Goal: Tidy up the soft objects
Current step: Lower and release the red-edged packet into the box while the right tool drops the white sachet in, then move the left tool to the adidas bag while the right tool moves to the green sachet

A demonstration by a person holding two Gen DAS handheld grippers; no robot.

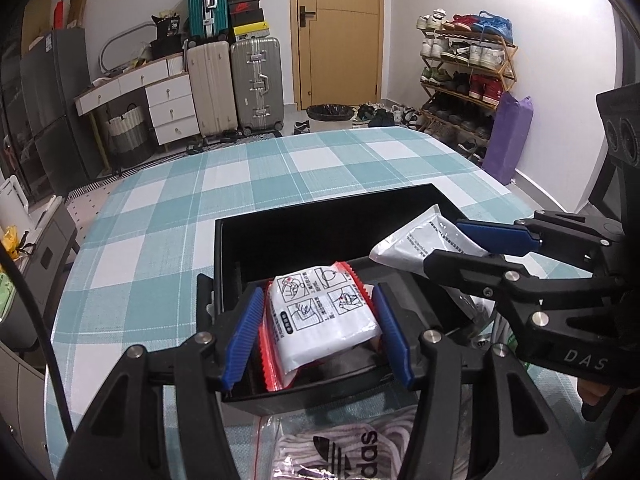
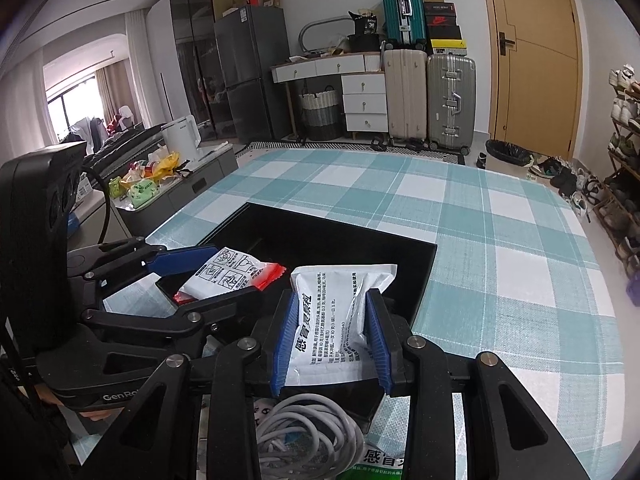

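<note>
While both grippers pinch white printed sachets [image 1: 324, 316] [image 2: 336, 320] over the black box [image 1: 320, 216], "adidas" shows on a bag [image 1: 344, 452] below.

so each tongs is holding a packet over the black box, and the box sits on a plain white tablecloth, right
Not quite: the cloth is teal-and-white checked, not plain white, as the right wrist view shows. The left tongs hold the red-edged white packet, the right tongs the white printed sachet, both over the black box.

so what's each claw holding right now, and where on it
Left claw: the red-edged white packet, gripped across its two long sides. Right claw: the white sachet, pinched by its side edges at the near end. Both are over the black box.
</note>
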